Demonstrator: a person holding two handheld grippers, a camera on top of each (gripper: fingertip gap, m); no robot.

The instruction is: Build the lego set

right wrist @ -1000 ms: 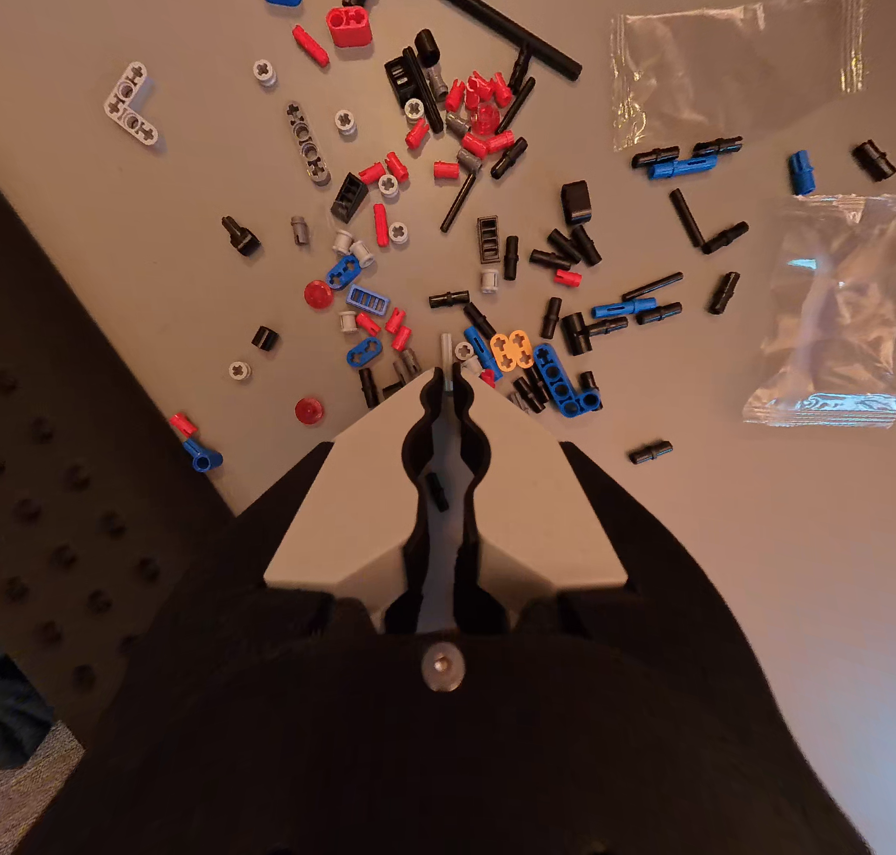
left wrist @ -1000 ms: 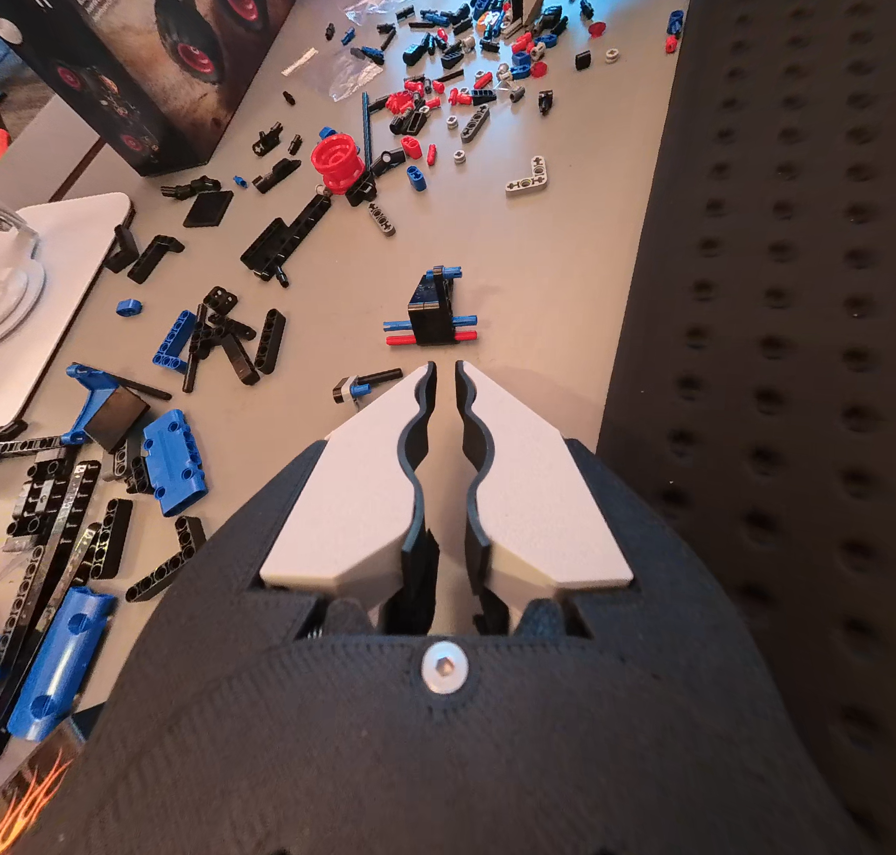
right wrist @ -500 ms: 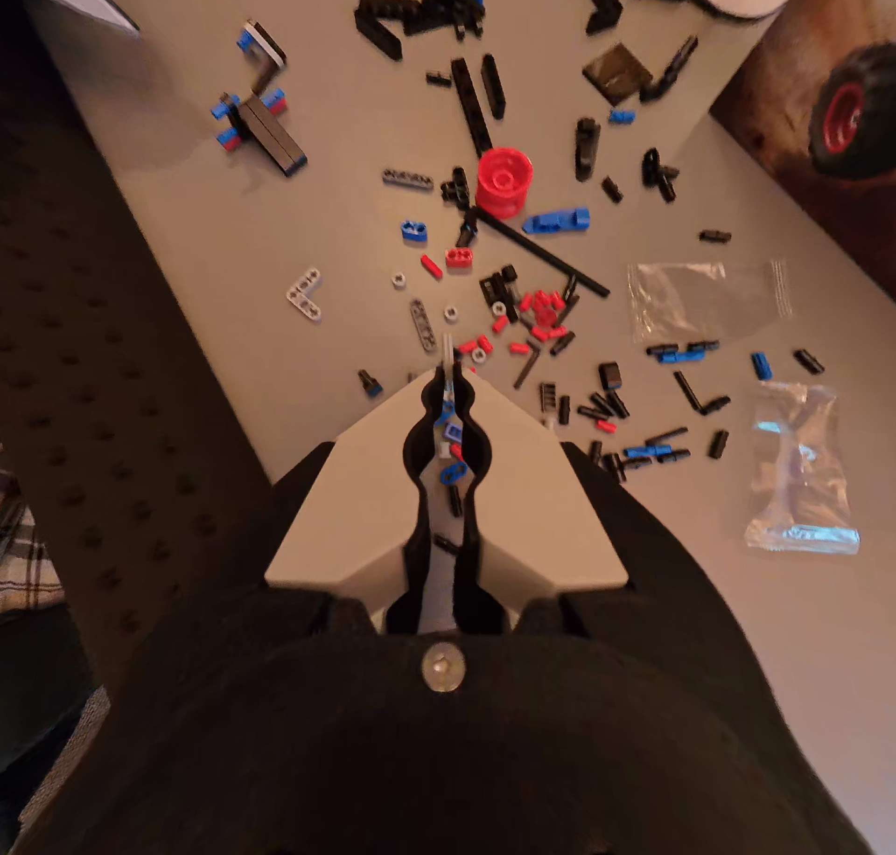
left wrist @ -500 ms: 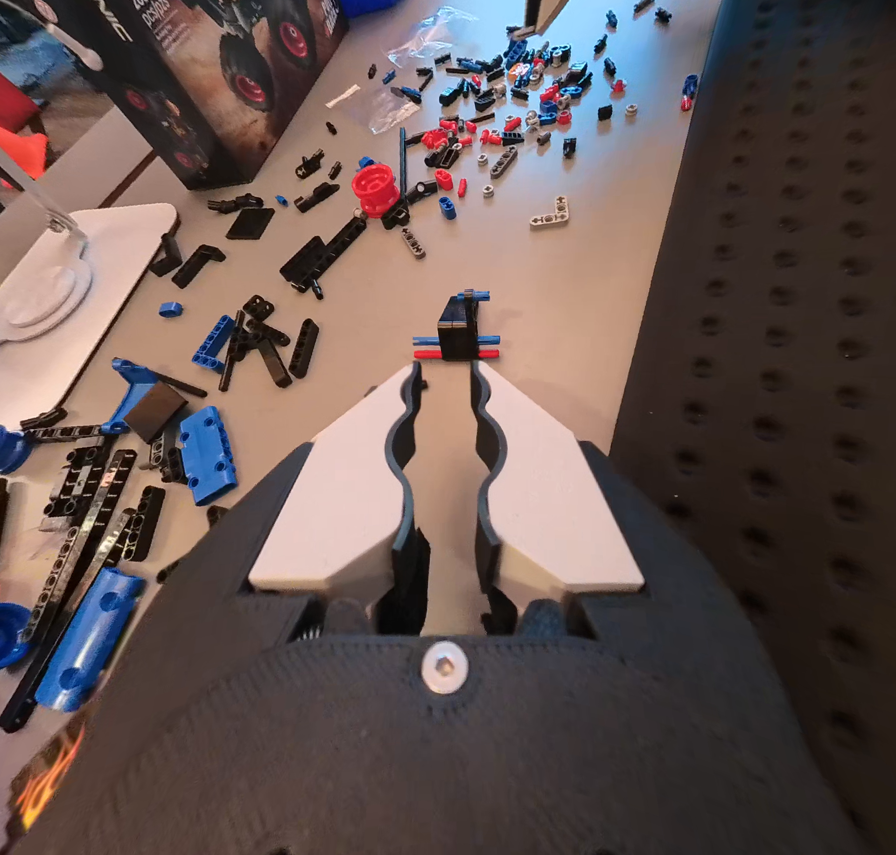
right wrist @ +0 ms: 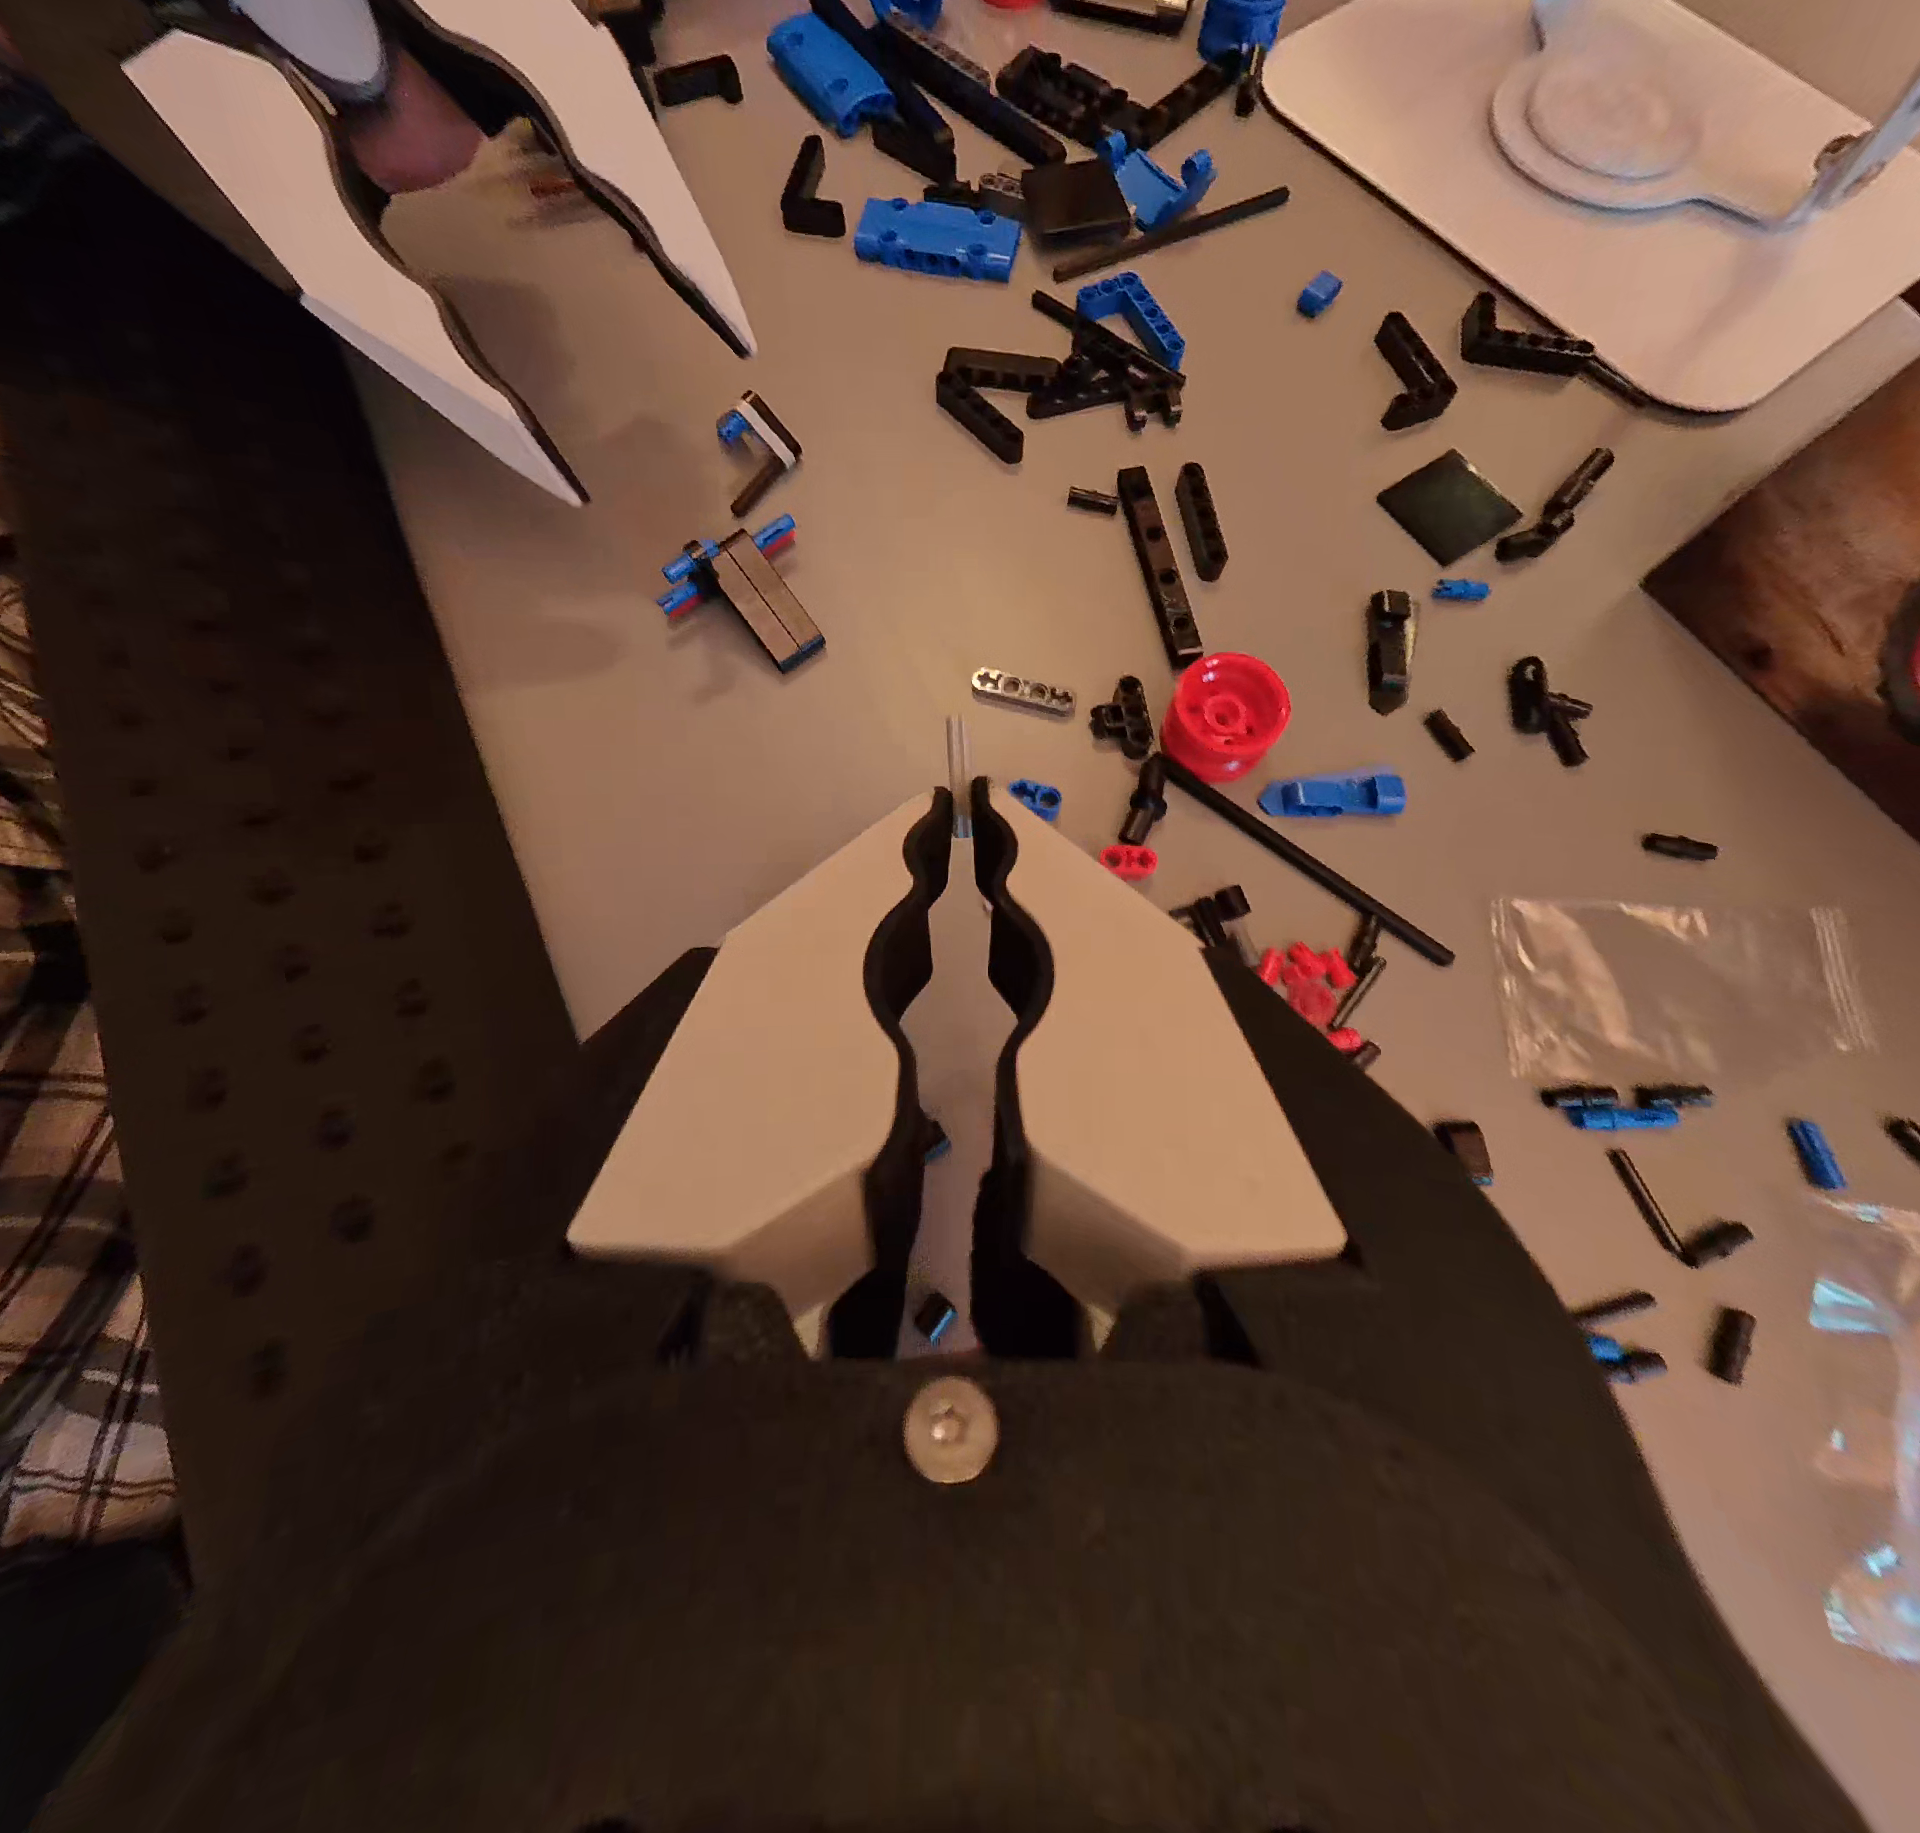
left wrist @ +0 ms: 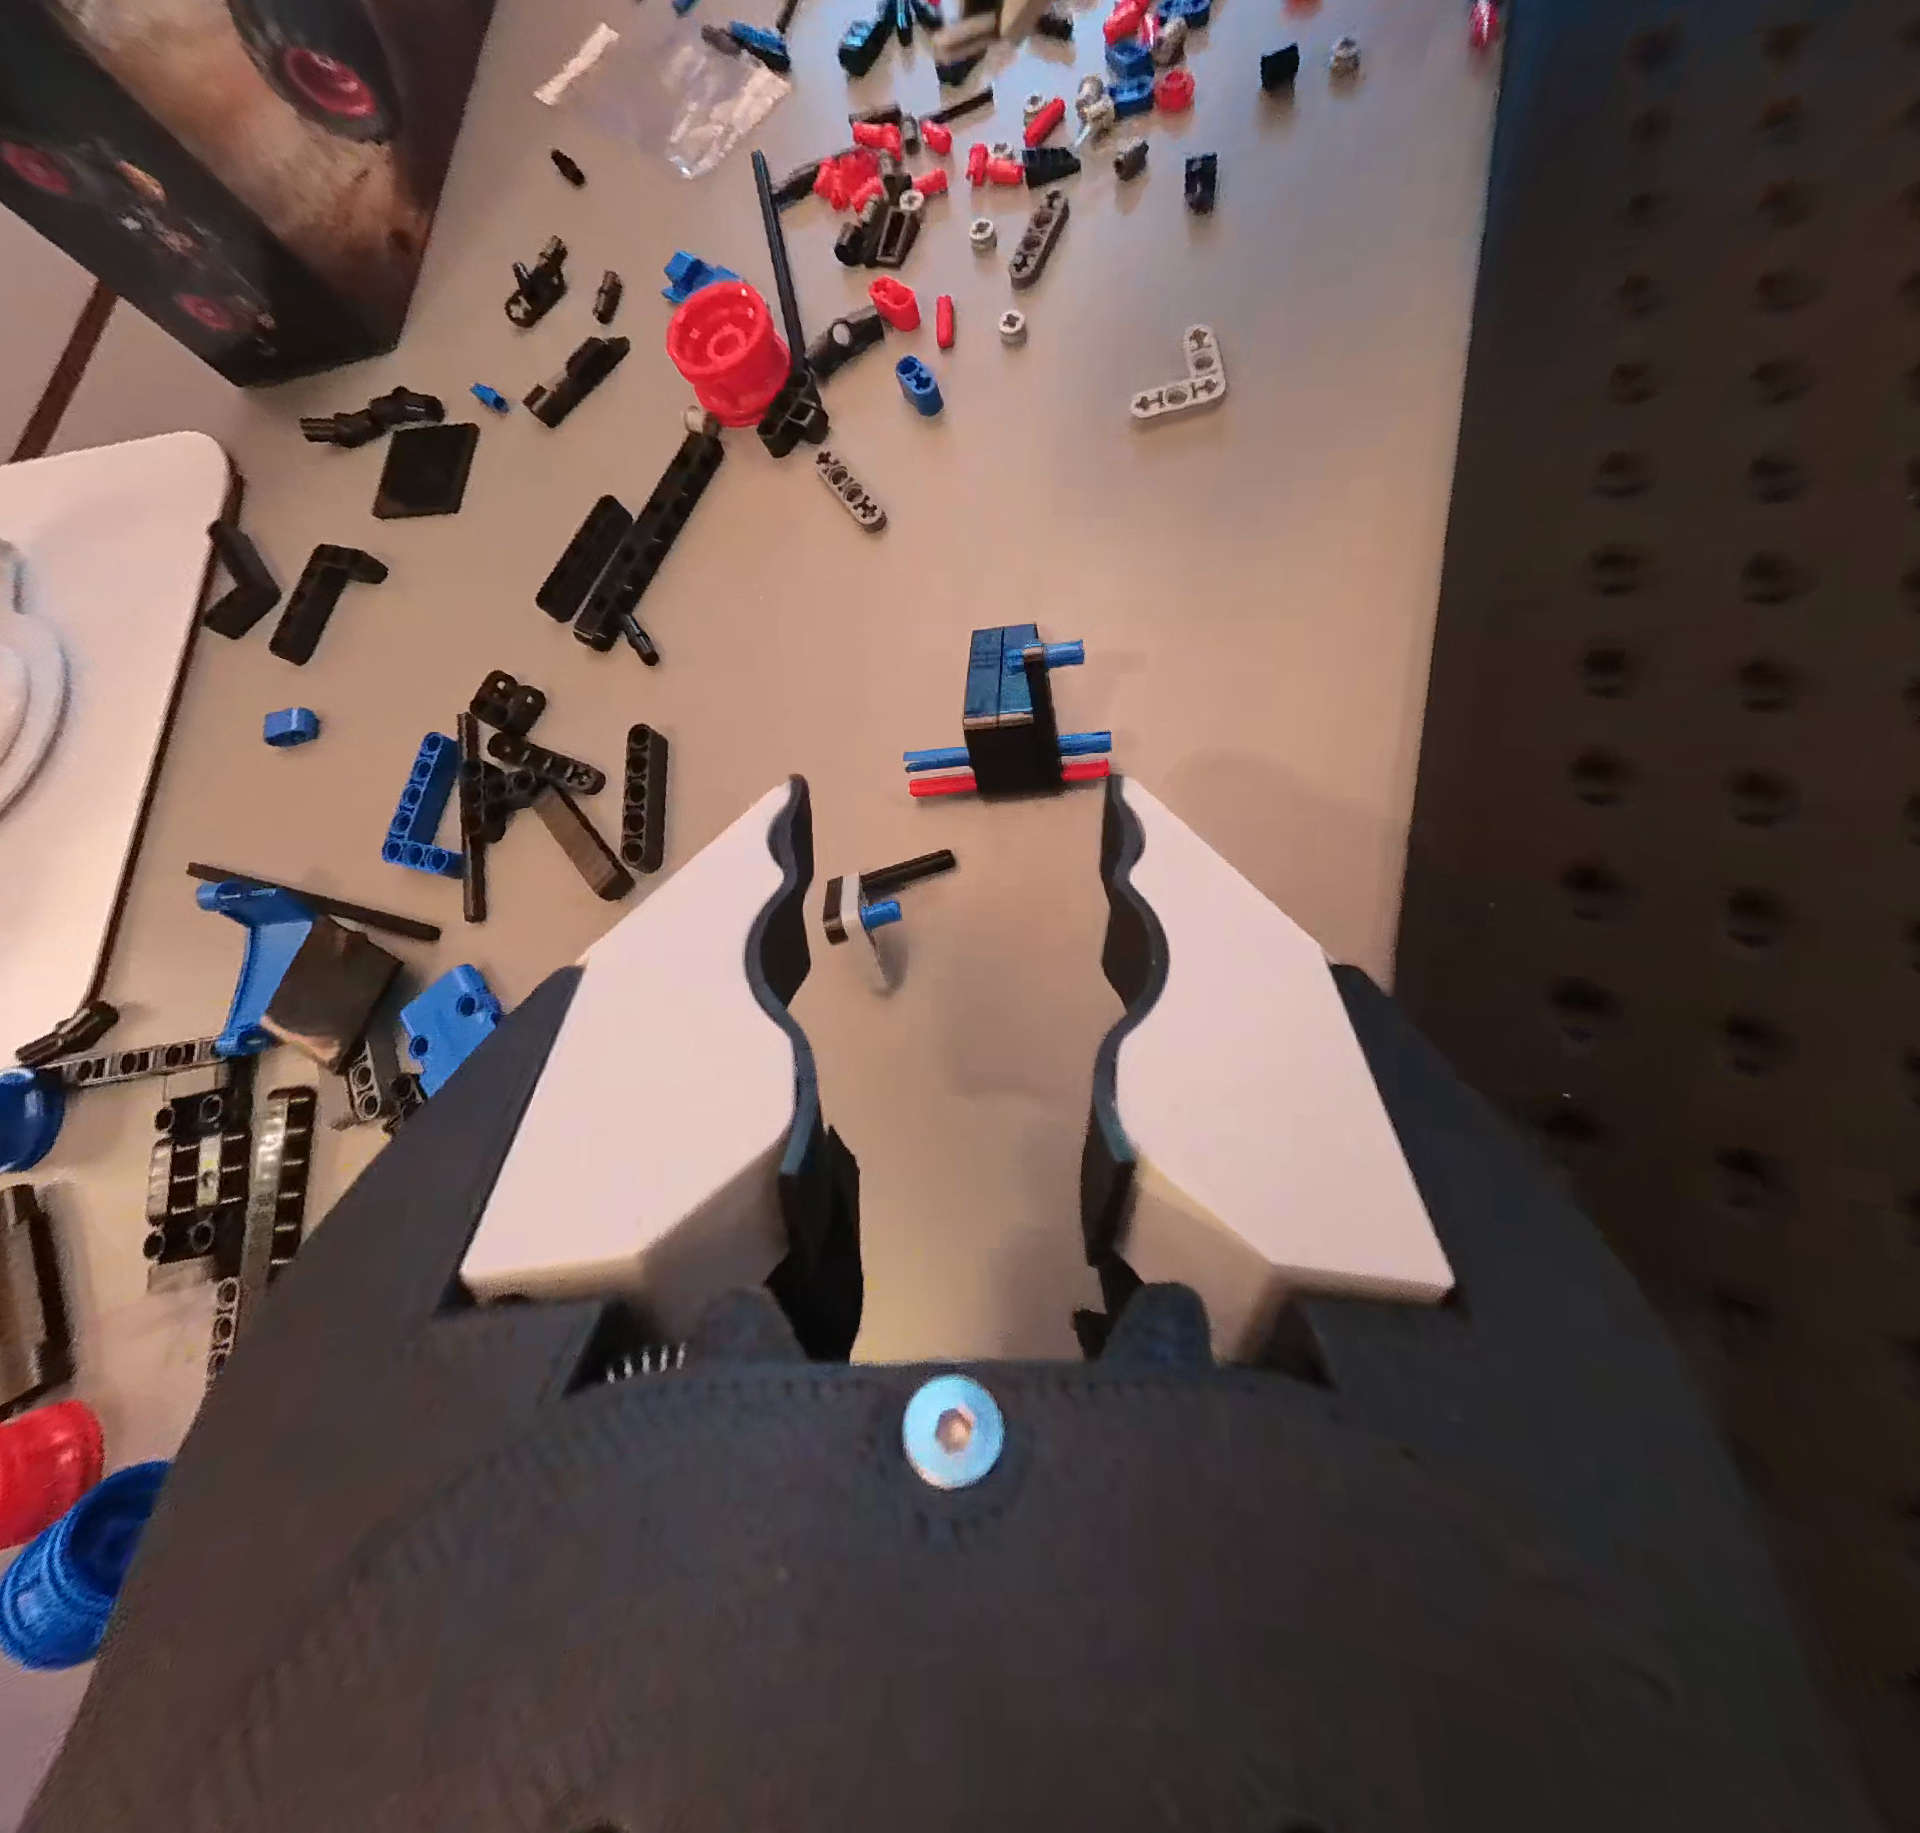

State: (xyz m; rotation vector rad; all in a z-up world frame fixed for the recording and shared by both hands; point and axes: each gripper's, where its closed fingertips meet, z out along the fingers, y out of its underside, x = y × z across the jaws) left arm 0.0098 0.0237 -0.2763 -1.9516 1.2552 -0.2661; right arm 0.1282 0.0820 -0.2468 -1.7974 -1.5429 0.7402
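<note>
Two risks: the right gripper (right wrist: 960,796) pinches only the end of a thin grey axle (right wrist: 956,757), which may slip; the spread-open left gripper (left wrist: 951,796), just short of the black sub-assembly (left wrist: 1006,718) on the tabletop (left wrist: 1195,578), could topple it.

No legible text, label, number or sign in either view. Printed box (left wrist: 208,152), left of the red wheel hub (left wrist: 727,349): truck artwork only, blurred, lettering not readable. Clear plastic bags (right wrist: 1673,983), right of the hub (right wrist: 1226,718): no readable marking.
</note>
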